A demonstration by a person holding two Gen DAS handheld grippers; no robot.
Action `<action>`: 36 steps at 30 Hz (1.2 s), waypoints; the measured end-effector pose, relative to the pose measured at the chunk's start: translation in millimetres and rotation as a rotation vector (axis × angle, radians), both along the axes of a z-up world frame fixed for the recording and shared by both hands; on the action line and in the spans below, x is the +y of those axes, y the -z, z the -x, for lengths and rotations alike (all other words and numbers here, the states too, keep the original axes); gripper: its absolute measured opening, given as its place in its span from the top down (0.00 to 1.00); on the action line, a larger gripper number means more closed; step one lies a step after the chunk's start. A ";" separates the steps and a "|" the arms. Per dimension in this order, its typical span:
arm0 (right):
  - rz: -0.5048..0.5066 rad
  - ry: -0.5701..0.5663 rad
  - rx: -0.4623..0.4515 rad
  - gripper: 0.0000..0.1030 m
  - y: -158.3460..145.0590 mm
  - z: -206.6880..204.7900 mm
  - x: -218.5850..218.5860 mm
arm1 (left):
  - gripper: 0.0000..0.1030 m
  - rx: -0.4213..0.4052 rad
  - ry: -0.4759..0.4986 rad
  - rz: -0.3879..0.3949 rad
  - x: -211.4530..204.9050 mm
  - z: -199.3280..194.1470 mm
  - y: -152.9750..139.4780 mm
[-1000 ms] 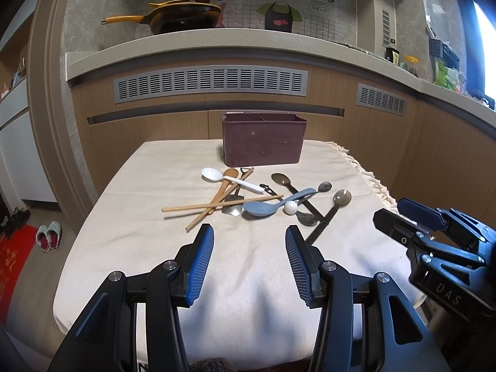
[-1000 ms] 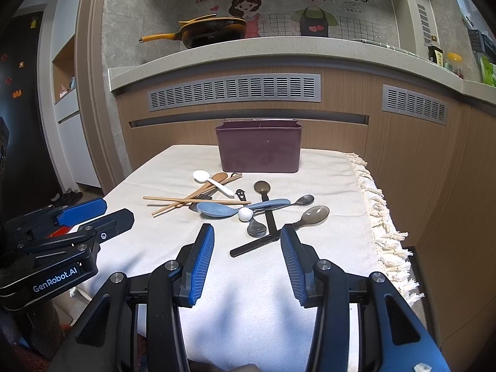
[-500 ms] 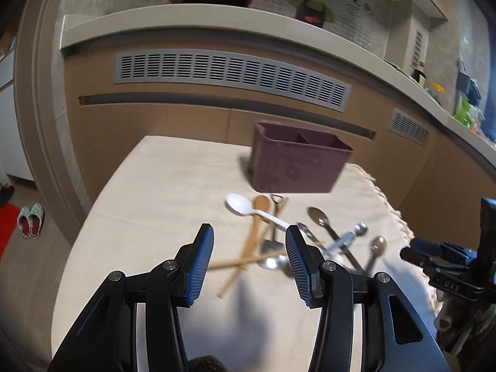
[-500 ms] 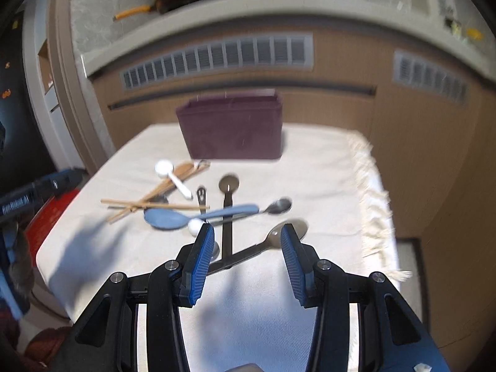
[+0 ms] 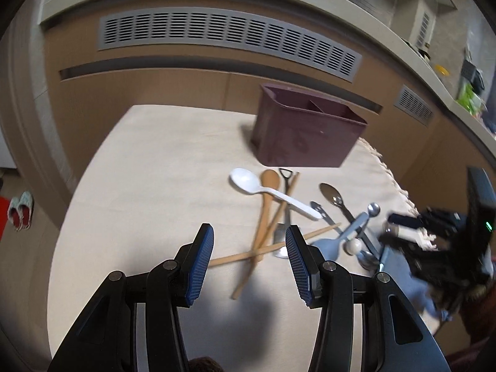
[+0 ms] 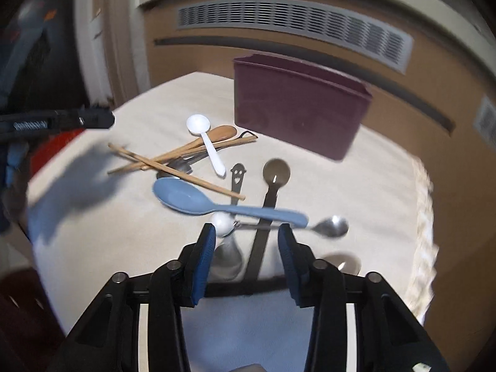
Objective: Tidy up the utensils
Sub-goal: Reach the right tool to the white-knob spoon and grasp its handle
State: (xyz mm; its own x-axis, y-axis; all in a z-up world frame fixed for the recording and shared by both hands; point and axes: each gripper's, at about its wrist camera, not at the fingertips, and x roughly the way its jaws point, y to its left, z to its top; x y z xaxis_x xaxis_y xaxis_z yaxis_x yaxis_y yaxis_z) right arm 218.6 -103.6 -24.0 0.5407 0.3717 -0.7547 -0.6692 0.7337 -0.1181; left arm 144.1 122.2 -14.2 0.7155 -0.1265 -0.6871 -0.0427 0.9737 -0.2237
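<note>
Right tool (image 6: pixel 245 249) ribbed blue pads closing, nothing gripped — smooth blue plastic spoon (image 6: pixel 198 201), boxy maroon caddy (image 6: pixel 297 108)

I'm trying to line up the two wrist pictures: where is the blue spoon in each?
Left wrist view: the blue spoon lies lower right of centre, partly hidden behind the left gripper's right finger.
Right wrist view: it lies across the middle, bowl to the left, handle running right just above the right gripper.
Shared landmark: the maroon utensil box stands on the cloth beyond the pile.
</note>
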 end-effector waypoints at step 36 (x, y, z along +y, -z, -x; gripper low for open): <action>0.116 -0.488 0.095 0.78 22.0 35.6 48.6 | 0.52 0.072 -0.006 0.017 12.1 -17.4 26.1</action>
State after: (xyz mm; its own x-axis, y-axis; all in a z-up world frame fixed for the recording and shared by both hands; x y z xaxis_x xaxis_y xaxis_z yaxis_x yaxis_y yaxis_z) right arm 183.1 -55.1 -45.9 0.2517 0.4750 -0.8432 -0.9424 0.3185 -0.1019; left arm 161.5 134.3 -40.3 0.6647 -0.1348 -0.7348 -0.0651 0.9694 -0.2367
